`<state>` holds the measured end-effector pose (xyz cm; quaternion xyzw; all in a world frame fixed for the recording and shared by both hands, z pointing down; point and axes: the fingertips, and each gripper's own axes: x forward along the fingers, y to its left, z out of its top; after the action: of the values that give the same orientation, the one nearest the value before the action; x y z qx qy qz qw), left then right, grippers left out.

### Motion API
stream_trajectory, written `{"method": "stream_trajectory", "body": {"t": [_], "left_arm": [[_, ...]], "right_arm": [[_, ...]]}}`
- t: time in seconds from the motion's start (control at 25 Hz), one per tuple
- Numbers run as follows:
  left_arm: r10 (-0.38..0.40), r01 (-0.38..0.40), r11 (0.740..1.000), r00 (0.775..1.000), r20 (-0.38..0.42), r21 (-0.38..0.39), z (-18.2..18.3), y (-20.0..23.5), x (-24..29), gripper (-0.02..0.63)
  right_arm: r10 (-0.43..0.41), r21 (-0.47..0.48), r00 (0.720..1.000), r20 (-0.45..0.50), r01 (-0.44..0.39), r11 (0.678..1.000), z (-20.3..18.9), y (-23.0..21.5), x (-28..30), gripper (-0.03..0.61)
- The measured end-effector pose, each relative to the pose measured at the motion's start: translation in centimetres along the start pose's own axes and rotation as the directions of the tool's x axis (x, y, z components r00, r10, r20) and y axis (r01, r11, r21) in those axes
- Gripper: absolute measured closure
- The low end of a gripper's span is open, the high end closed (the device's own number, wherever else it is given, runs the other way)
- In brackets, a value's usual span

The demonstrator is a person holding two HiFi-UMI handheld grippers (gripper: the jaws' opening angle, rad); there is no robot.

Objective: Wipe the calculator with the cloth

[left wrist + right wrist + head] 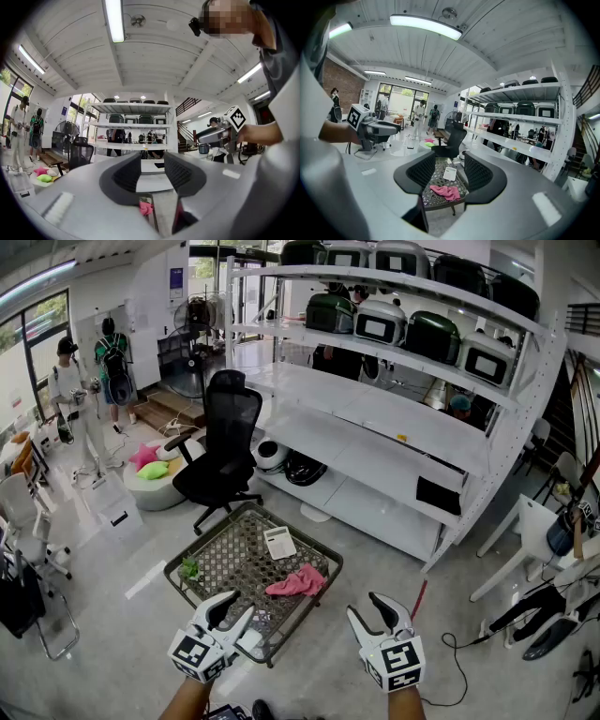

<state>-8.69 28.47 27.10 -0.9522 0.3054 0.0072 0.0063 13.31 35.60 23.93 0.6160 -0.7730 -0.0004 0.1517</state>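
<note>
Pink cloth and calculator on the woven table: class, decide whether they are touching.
Apart. The head view shows bare woven tabletop between the calculator and the pink cloth; the right gripper view shows the same gap.

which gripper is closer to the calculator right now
Left, it seems. The left gripper hangs over the near edge of the table, toward the person from the calculator. The right gripper sits off the table's near right corner, farther away.
</note>
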Motion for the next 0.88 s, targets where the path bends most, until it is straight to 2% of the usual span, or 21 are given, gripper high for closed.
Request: {"method": "stream_trajectory", "body": {"t": [0.44,0.88], "left_arm": [[-0.004,0.004,1.000,1.000,-0.003,-0.008,-0.7,1.7,-0.2,0.419],[-0.021,0.021,0.999,1.000,0.003,-0.031,-0.8,3.6,-0.8,0.419]], "right_arm": [[-0.007,0.009,1.000,-0.003,0.007,1.000,0.2,0.8,1.2,0.390],[-0.016,0.088,0.999,0.039,0.013,0.996,1.4,2.1,2.2,0.390]]}}
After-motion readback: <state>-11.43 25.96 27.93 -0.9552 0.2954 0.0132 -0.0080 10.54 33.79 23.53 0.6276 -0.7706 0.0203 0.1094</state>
